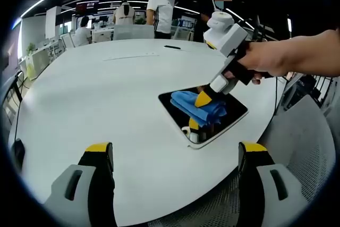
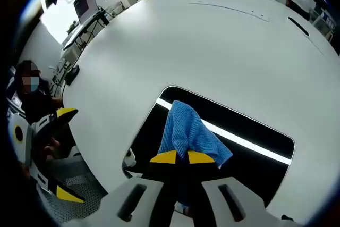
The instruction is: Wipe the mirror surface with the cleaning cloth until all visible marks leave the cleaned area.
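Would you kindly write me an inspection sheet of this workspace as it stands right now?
Surface: large white round table, mostly bare.
Job's things: dark rectangular mirror lies flat near the table edge, reflecting a ceiling light strip; blue cleaning cloth rests bunched on it.
Clutter: a thin dark object lies at the table's far side.
Grippers: right tongs shut on the cleaning cloth, pressing it to the mirror; left tongs open, hovering over the table, holding nothing.
Cables: a dark cable hangs beside the table's left edge.
Surroundings: open office with desks, monitors, ceiling light strips; several people beyond the table; a mesh chair nearby.
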`<state>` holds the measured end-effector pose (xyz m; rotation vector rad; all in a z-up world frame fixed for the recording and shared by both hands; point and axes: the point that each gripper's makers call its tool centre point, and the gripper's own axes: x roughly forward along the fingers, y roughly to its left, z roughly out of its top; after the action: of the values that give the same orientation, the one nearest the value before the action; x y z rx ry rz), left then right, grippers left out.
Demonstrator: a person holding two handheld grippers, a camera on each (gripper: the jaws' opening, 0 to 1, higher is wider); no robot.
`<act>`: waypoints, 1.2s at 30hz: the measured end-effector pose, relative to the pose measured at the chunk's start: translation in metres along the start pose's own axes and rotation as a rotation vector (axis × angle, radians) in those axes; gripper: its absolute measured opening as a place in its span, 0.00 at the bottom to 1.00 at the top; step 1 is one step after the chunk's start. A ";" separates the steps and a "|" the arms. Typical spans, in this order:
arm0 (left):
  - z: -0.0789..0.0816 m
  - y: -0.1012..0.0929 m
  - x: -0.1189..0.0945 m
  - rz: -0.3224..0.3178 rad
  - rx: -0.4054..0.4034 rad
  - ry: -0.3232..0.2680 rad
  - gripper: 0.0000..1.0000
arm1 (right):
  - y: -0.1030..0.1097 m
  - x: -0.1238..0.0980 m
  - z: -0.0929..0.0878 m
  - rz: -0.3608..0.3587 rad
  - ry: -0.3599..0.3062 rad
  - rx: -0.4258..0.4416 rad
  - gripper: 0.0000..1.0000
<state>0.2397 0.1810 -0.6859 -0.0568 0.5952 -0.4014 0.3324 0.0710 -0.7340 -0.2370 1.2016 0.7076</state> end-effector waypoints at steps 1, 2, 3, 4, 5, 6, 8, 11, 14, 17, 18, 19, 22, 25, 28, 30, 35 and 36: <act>0.000 0.000 0.000 0.000 -0.001 0.000 0.97 | -0.002 -0.002 -0.001 0.000 -0.001 0.002 0.00; 0.000 0.000 0.000 0.000 -0.001 0.000 0.97 | -0.007 0.001 -0.001 0.000 0.000 0.007 0.00; 0.000 0.000 0.000 -0.001 -0.002 0.000 0.97 | -0.010 0.002 -0.001 0.000 -0.001 0.009 0.00; 0.000 -0.001 -0.001 -0.001 -0.002 -0.001 0.97 | -0.013 0.001 -0.001 -0.001 -0.001 0.012 0.00; 0.000 -0.001 -0.001 -0.001 -0.003 -0.001 0.97 | -0.015 0.001 -0.002 -0.001 -0.001 0.014 0.00; 0.001 -0.001 -0.001 -0.002 -0.003 -0.001 0.97 | -0.016 0.001 -0.003 -0.002 -0.001 0.016 0.00; 0.002 -0.001 -0.001 -0.003 -0.005 -0.005 0.98 | -0.020 -0.001 -0.005 -0.003 -0.003 0.019 0.00; 0.001 -0.002 -0.001 -0.004 -0.005 -0.004 0.98 | -0.024 -0.004 -0.008 -0.004 -0.006 0.025 0.00; 0.002 -0.002 -0.001 -0.005 -0.004 -0.004 0.98 | -0.028 -0.007 -0.010 -0.005 -0.008 0.036 0.00; 0.001 -0.003 -0.001 -0.006 -0.004 -0.002 0.98 | -0.030 -0.006 -0.011 -0.005 -0.008 0.039 0.00; 0.001 -0.003 -0.001 -0.006 -0.005 -0.003 0.98 | -0.031 -0.005 -0.011 -0.005 -0.008 0.040 0.00; 0.001 -0.003 -0.001 -0.006 -0.005 -0.004 0.98 | -0.032 -0.005 -0.010 -0.006 -0.008 0.040 0.00; 0.001 -0.003 -0.002 -0.006 -0.006 -0.003 0.98 | -0.033 -0.005 -0.011 -0.006 -0.009 0.038 0.00; 0.001 -0.002 -0.002 -0.005 -0.007 -0.004 0.98 | -0.034 -0.007 -0.012 -0.005 -0.010 0.038 0.00; 0.002 -0.002 -0.002 -0.005 -0.008 -0.004 0.98 | -0.033 -0.010 -0.014 -0.005 -0.010 0.037 0.00; 0.002 -0.002 -0.002 -0.005 -0.009 -0.004 0.98 | -0.036 -0.008 -0.014 -0.004 -0.009 0.038 0.00; 0.002 -0.002 -0.001 -0.005 -0.009 -0.004 0.97 | -0.039 -0.008 -0.014 -0.004 -0.006 0.037 0.00; 0.002 -0.002 -0.001 -0.004 -0.010 -0.004 0.97 | -0.040 -0.008 -0.014 -0.005 -0.006 0.037 0.00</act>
<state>0.2388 0.1798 -0.6834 -0.0681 0.5932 -0.4023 0.3449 0.0305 -0.7396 -0.2067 1.2069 0.6806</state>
